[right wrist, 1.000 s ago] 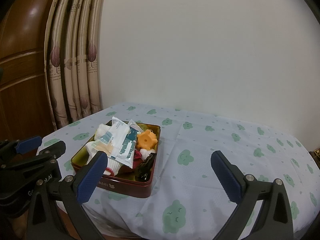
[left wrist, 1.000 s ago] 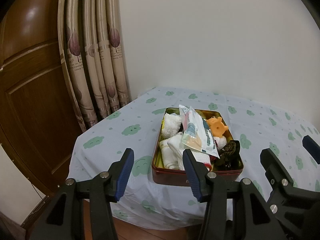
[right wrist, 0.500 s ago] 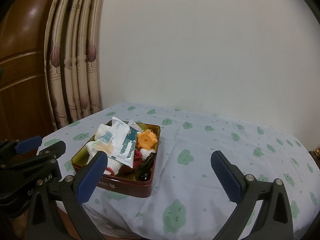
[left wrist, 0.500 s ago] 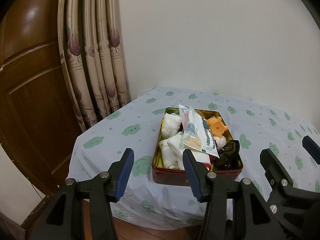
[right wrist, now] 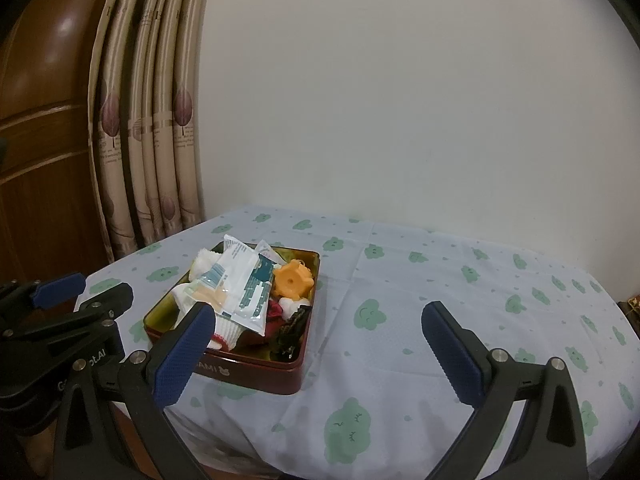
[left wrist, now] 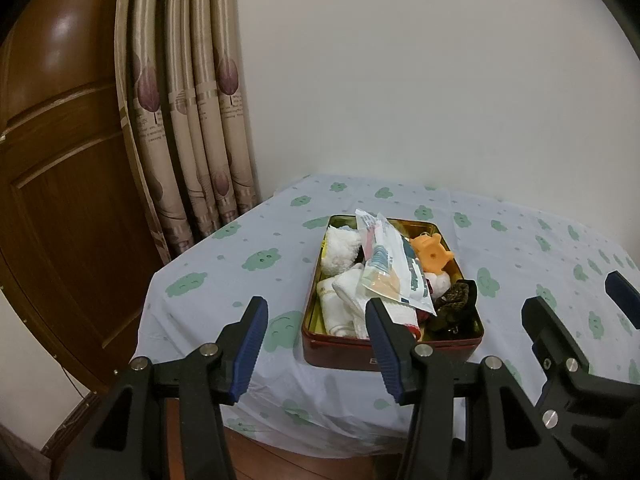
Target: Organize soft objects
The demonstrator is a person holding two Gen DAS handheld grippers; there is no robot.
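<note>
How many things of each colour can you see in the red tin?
White: 4, namely a fluffy white cloth, a folded white towel, a printed white plastic packet and a small white plush piece.
Orange: 1, a rubbery orange toy.
Dark brown: 1, a crumpled dark brown fabric piece.
Total: 6 that show; more may hide underneath in the dark red metal tin.
</note>
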